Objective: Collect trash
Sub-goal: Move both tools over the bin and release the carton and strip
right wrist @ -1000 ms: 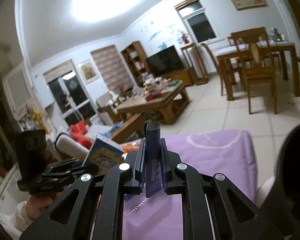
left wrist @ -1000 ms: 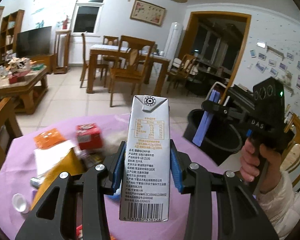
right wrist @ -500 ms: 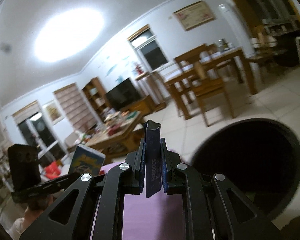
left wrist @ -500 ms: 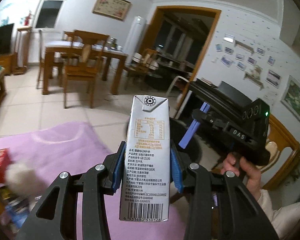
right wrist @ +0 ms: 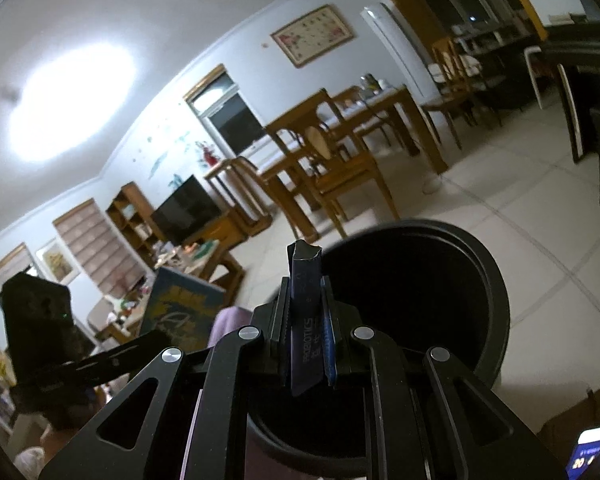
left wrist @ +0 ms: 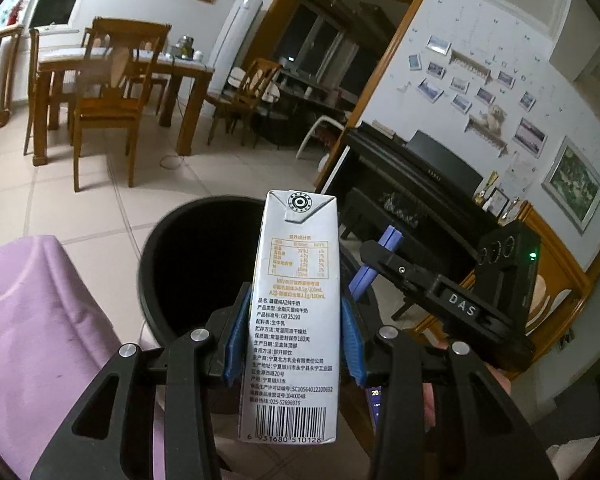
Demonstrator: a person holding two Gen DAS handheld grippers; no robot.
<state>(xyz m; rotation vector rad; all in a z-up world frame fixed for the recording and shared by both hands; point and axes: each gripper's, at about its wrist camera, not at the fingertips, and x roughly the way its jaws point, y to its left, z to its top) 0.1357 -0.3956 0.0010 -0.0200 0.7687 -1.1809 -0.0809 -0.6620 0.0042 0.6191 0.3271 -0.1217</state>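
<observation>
A tall silver milk carton (left wrist: 292, 320) stands upright between the blue pads of my left gripper (left wrist: 294, 300), which is shut on it. Just behind it gapes the round black trash bin (left wrist: 146, 280). To the right, my right gripper (left wrist: 370, 264) reaches in over the bin with a dark blue flat packet (left wrist: 388, 242) pinched in it. In the right wrist view that packet (right wrist: 306, 300) sits upright in the shut right gripper (right wrist: 306, 292), with the bin (right wrist: 496, 280) right ahead and below. The left gripper (right wrist: 152, 338) with the carton (right wrist: 184, 308) shows at the left.
The purple tablecloth (left wrist: 40, 320) ends at the bin's left side. Tiled floor (left wrist: 100, 208) spreads beyond, with a wooden dining table and chairs (left wrist: 112, 80) farther back. A black piano (left wrist: 420, 168) stands at the right wall. A lit phone screen (right wrist: 588, 452) glows at the lower right.
Both views have swung away from the littered table toward the bin, which now lies close and large under both grippers. The carton and the packet stay gripped as before.
</observation>
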